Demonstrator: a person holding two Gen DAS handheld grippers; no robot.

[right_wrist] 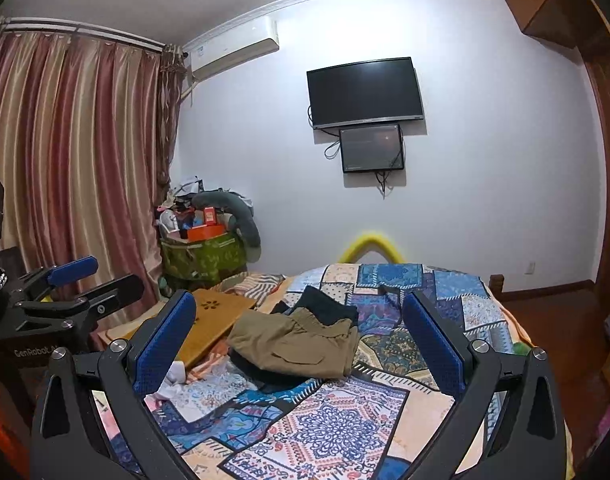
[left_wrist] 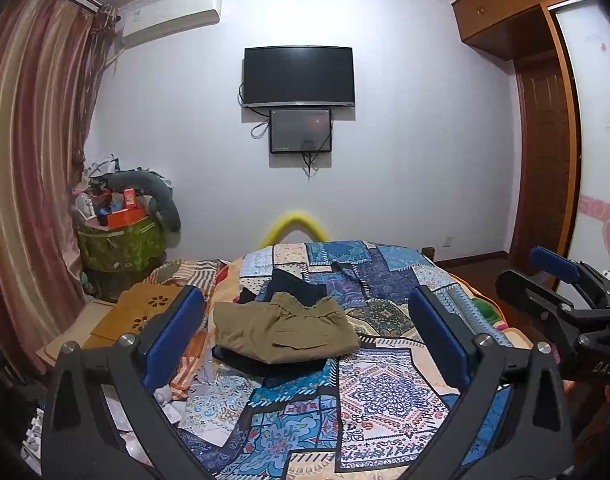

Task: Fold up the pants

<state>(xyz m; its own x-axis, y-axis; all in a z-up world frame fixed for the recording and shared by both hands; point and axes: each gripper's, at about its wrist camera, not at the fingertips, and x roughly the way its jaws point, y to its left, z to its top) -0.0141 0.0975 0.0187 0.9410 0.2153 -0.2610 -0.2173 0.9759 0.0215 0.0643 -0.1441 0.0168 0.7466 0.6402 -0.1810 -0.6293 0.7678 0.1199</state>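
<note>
Folded khaki pants [left_wrist: 283,330] [right_wrist: 295,342] lie on a dark garment [left_wrist: 295,286] [right_wrist: 327,304] in the middle of the patchwork bedspread [left_wrist: 385,392] [right_wrist: 337,420]. My left gripper [left_wrist: 305,320] is open, held above the bed short of the pants, with nothing between its blue pads [left_wrist: 173,332]. My right gripper [right_wrist: 301,336] is also open and empty, hovering at a similar distance. Each gripper shows at the edge of the other's view: the right gripper [left_wrist: 561,280] and the left gripper [right_wrist: 71,276].
A wooden lap tray [left_wrist: 141,312] [right_wrist: 213,320] rests on the bed's left side. A heaped green bin [left_wrist: 119,240] [right_wrist: 203,252] stands by the striped curtains [right_wrist: 73,160]. A TV [left_wrist: 298,76] hangs on the far wall. A wooden wardrobe [left_wrist: 541,140] is on the right.
</note>
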